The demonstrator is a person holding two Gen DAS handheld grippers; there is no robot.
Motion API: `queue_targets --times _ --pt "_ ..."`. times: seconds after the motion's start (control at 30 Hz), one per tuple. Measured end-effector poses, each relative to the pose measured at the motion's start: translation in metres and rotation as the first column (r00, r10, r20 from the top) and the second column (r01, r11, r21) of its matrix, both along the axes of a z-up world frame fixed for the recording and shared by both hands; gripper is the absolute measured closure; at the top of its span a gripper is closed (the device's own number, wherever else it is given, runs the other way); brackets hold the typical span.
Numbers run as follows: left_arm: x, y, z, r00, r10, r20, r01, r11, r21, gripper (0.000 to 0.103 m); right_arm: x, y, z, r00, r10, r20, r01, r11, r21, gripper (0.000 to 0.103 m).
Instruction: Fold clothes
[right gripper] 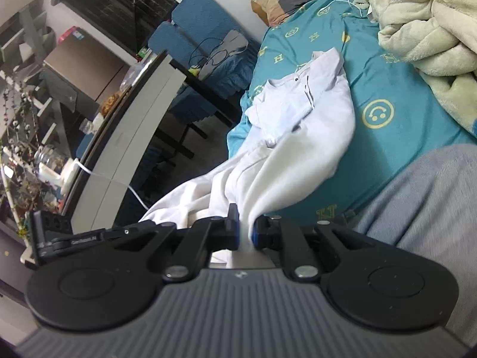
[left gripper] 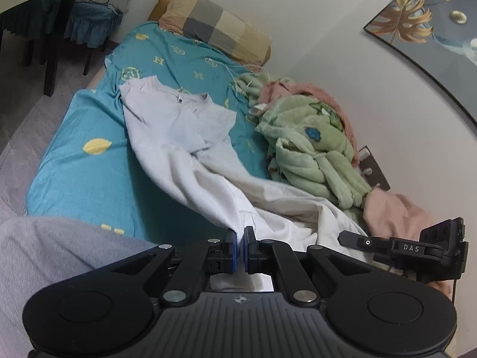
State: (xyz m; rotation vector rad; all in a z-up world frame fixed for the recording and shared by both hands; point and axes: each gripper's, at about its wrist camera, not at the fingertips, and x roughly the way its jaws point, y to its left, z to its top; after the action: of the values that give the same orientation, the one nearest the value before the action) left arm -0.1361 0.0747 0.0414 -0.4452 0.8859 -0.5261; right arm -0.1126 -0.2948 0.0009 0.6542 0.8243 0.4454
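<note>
The left hand-held gripper [left gripper: 241, 234] is clamped narrow on a bunched edge of the white shirt [left gripper: 179, 125], the cloth pinched between its blue pads [left gripper: 235, 247]; from there the shirt stretches away up and left, its buttoned collar end lying on the teal bedsheet [left gripper: 74, 179]; the right hand-held gripper [right gripper: 245, 223] likewise grips a gathered fold of the same shirt [right gripper: 298, 113], which rises out of its nearly closed jaws toward the collar on the bed; a grey trouser leg [left gripper: 44, 253] sits beside each tool. Only the left wrist view shows the framed leaf picture [left gripper: 417, 24] on the wall and the pink cloth [left gripper: 393, 211] under the green fleece blanket [left gripper: 310, 149]; only the right wrist view shows the cluttered surface [right gripper: 140, 125] and shelves [right gripper: 32, 89] beside the bed.
</note>
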Motion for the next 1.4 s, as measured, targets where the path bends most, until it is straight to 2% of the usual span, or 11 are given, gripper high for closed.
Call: queue_targets --times 0.13,0.27,0.4,0.63,0.83,1.03,1.13,1.2,1.27,1.33,1.4 --pt "0.052 -0.006 0.006 1.000 0.008 0.030 -0.009 0.999 0.038 0.099 0.041 -0.005 0.005 0.999 -0.044 0.021 0.043 0.998 0.043 0.091" --pt "0.120 -0.017 0.008 0.997 0.026 0.072 -0.033 0.995 0.097 0.098 0.104 -0.009 0.006 0.996 -0.091 0.013 0.090 0.995 0.030 0.091" --pt "0.192 -0.021 -0.005 0.994 0.047 0.095 -0.059 0.991 0.121 0.098 0.174 -0.007 -0.005 0.993 -0.117 -0.007 0.117 0.993 0.008 0.091" --pt "0.313 -0.029 -0.076 0.993 0.098 0.064 -0.108 0.979 0.175 0.098 0.296 -0.006 -0.067 0.989 -0.125 -0.075 0.120 0.991 -0.062 0.091" --pt "0.381 -0.032 -0.155 0.993 0.114 -0.013 -0.108 0.970 0.216 0.098 0.365 -0.003 -0.143 0.978 -0.118 -0.174 0.100 0.989 -0.112 0.091" --pt "0.399 -0.032 -0.201 0.990 0.117 -0.075 -0.093 0.960 0.264 0.098 0.385 0.002 -0.174 0.970 -0.113 -0.217 0.082 0.986 -0.146 0.090" --pt "0.393 -0.036 -0.196 0.994 0.097 -0.042 -0.081 0.953 0.291 0.095 0.384 0.005 -0.173 0.972 -0.110 -0.209 0.076 0.983 -0.167 0.089" --pt "0.382 -0.041 -0.183 0.996 0.084 -0.006 -0.078 0.950 0.302 0.088 0.379 0.009 -0.166 0.975 -0.104 -0.194 0.065 0.979 -0.194 0.087" --pt "0.361 -0.047 -0.167 0.995 0.087 0.043 -0.097 0.944 0.316 0.069 0.370 0.014 -0.154 0.982 -0.081 -0.168 0.043 0.974 -0.221 0.076" --pt "0.339 -0.053 -0.151 0.992 0.087 0.092 -0.112 0.937 0.330 0.059 0.353 0.017 -0.139 0.989 -0.076 -0.123 0.046 0.972 -0.230 0.050" --pt "0.317 -0.061 -0.135 0.988 0.075 0.138 -0.119 0.930 0.348 0.055 0.332 0.021 -0.123 0.993 -0.084 -0.080 0.064 0.971 -0.230 0.038"
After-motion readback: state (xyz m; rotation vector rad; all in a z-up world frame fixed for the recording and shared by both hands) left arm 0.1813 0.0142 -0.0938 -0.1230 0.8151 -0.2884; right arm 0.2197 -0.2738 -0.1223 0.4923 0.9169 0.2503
